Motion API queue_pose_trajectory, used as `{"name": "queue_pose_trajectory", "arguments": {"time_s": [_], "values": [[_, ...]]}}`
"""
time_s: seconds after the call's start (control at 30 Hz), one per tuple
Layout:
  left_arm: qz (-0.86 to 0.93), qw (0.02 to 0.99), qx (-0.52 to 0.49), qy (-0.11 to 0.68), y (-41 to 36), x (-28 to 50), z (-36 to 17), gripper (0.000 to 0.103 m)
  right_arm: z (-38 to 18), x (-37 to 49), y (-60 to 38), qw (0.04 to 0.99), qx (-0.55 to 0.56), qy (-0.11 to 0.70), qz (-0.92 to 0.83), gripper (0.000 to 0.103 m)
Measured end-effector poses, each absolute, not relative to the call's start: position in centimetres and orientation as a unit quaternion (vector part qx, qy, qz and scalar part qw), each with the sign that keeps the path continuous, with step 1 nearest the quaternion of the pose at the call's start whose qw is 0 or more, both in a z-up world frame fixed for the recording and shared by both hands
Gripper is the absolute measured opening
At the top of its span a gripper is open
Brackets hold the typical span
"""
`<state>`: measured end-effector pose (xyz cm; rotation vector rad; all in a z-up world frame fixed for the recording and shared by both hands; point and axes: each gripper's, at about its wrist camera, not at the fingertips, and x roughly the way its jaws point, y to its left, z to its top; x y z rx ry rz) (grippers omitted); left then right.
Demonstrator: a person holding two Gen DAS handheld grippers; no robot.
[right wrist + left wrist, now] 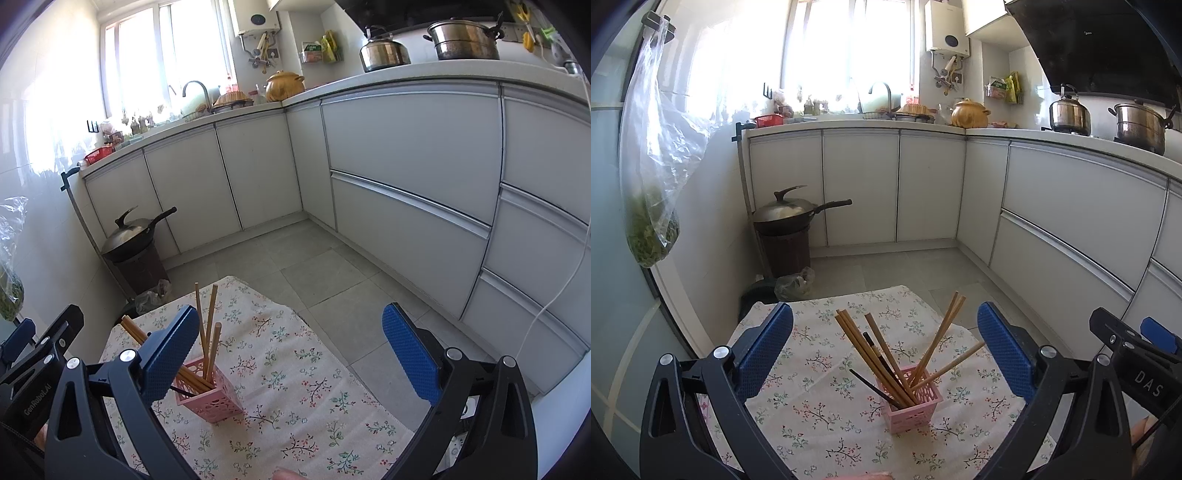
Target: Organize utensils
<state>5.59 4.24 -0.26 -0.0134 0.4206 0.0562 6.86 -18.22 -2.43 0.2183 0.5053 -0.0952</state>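
A pink perforated utensil holder (913,409) stands upright on the floral tablecloth (812,417). Several wooden chopsticks (866,354) and a couple of dark ones (875,390) lean out of it in different directions. My left gripper (885,350) is open and empty, with the holder between and just beyond its blue pads. In the right wrist view the holder (212,392) sits by the left finger (168,358) of my right gripper (290,354), which is open and empty. The right gripper's body also shows at the right edge of the left wrist view (1134,354).
The small cloth-covered table (314,406) stands on a grey tiled floor (314,266). White cabinets (1071,229) run along the back and right. A wok on a dark stand (786,229) is at the far left. A plastic bag of greens (653,177) hangs on the left.
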Motion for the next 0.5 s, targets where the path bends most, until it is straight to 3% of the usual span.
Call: {"name": "queue_pose_trajectory", "arguments": {"time_s": [0.5], "values": [[0.015, 0.979, 0.012, 0.201, 3.59, 5.56, -0.38, 0.094, -2.69, 7.10, -18.18, 0.959, 0.106, 0.259, -0.047, 0.096]]}}
